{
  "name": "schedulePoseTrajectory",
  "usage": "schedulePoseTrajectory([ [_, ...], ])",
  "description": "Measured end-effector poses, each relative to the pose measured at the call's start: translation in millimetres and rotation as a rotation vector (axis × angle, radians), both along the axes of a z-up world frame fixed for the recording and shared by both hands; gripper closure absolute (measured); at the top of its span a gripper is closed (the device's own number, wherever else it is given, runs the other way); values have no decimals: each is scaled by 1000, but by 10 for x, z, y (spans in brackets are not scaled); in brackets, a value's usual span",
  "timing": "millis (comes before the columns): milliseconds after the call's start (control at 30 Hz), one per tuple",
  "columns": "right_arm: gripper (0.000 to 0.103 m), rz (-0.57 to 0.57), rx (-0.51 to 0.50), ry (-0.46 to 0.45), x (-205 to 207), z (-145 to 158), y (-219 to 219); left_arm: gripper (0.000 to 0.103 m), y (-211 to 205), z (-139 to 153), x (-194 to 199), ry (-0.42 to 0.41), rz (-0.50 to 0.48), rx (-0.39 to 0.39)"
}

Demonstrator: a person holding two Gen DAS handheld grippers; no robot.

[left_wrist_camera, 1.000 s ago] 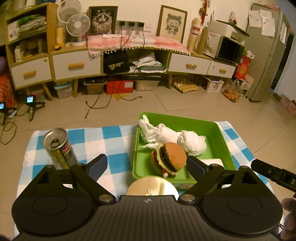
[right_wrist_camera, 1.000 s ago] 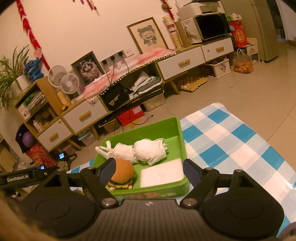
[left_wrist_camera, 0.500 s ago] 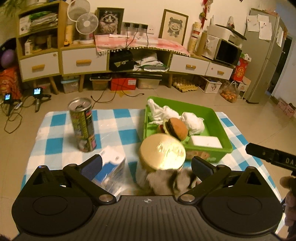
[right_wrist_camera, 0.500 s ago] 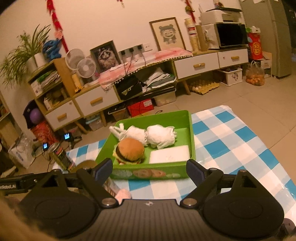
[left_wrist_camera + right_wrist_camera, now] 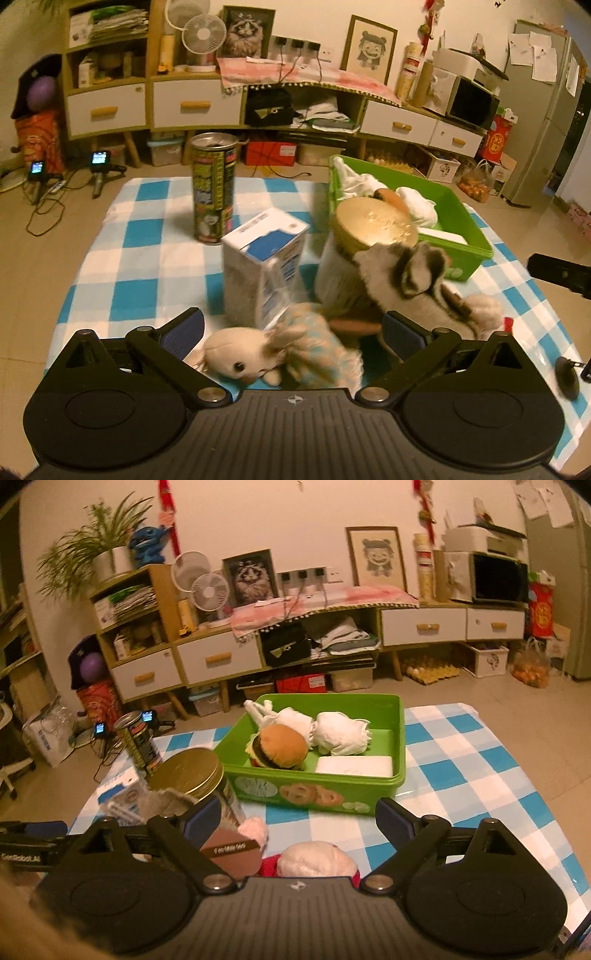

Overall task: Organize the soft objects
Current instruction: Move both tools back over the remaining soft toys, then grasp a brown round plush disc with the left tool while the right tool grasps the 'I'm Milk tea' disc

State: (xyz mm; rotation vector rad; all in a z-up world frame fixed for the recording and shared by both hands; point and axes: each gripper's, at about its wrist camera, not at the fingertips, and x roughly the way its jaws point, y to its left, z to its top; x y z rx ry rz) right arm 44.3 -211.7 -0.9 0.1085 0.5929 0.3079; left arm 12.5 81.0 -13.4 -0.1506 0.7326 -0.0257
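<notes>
Checked cloth (image 5: 140,266), crowded near tray (image 5: 476,236).

Just ahead of the right gripper (image 5: 291,819), a pink plush (image 5: 314,862) is half hidden behind its body; the jar (image 5: 195,779) blocks the milk carton (image 5: 122,797) (label print unreadable).

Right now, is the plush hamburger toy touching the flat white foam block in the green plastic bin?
Apart. The right wrist view shows a strip of green bin floor between the plush hamburger toy and the flat white foam block.
</notes>
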Motion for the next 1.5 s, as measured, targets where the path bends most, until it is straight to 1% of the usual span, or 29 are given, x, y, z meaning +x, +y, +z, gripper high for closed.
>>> schedulePoseTrajectory([
  [133,45,26,-16,-10,-99,-54,44,5,86,-64,-109,-10,21,-6],
  [333,45,61,-54,-31,-220,-138,111,5,121,-149,-262,-35,10,24],
  [467,44,87,-77,-49,-305,-201,163,5,149,-227,-296,-24,2,29],
  [600,44,109,-99,-39,-337,-287,208,5,153,-297,-337,-33,-1,40],
  [700,44,120,-106,-26,-340,-344,237,5,92,-324,-354,-60,-29,55],
  [800,44,119,-92,-21,-328,-378,234,10,1,-330,-337,-91,-85,71],
  [867,44,120,-70,-19,-307,-386,226,18,-60,-319,-308,-113,-128,79],
  [933,45,118,-44,-13,-274,-384,226,22,-135,-304,-267,-130,-168,102],
  [967,46,115,-31,-10,-254,-381,227,26,-173,-301,-246,-140,-184,115],
  [1067,50,117,6,-1,-207,-366,244,34,-267,-318,-168,-153,-230,151],
  [1100,55,120,17,5,-182,-365,259,37,-299,-328,-143,-156,-242,165],
  [1167,61,127,30,16,-137,-371,289,40,-360,-349,-95,-162,-269,190],
  [1233,64,138,42,35,-84,-392,327,45,-417,-369,-60,-165,-293,213],
  [1400,73,142,92,89,45,-451,385,50,-547,-426,12,-164,-346,278],
  [1500,76,143,113,113,96,-476,404,53,-594,-459,44,-162,-367,301],
])
